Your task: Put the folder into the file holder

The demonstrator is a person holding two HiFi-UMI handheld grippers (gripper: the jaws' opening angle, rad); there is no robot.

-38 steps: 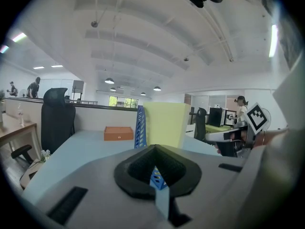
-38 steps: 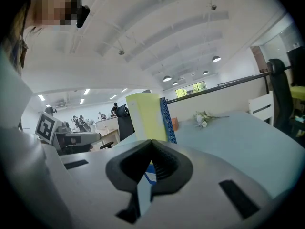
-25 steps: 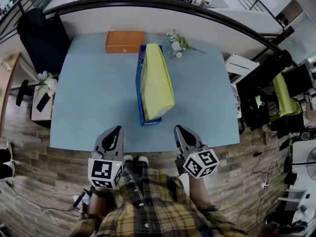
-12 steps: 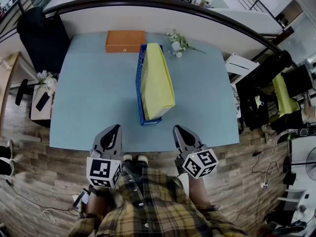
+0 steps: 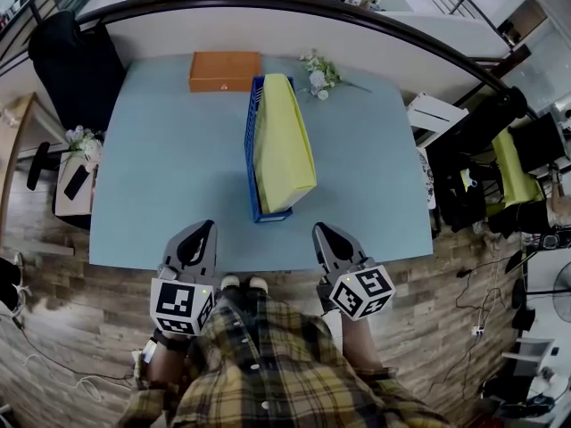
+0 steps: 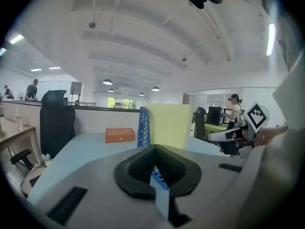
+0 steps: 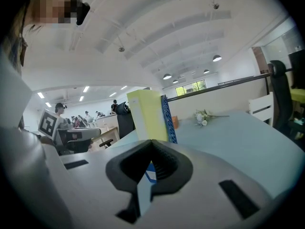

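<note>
Folder [image 5: 284,145], plain pale yellow with a smooth unmarked cover, stands on edge inside the blue file holder [image 5: 251,154] at your 12 o'clock on the light-blue table [image 5: 161,168]. Your left gripper [image 5: 198,230] at 7 o'clock and right gripper [image 5: 321,230] at 5 o'clock of the holder each have their 2 jaws pressed together, empty.

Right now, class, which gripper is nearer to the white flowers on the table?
Right. The right gripper is at the near edge of the table, the same side of the file holder as the white flowers; the left gripper is on the holder's other side.
</note>
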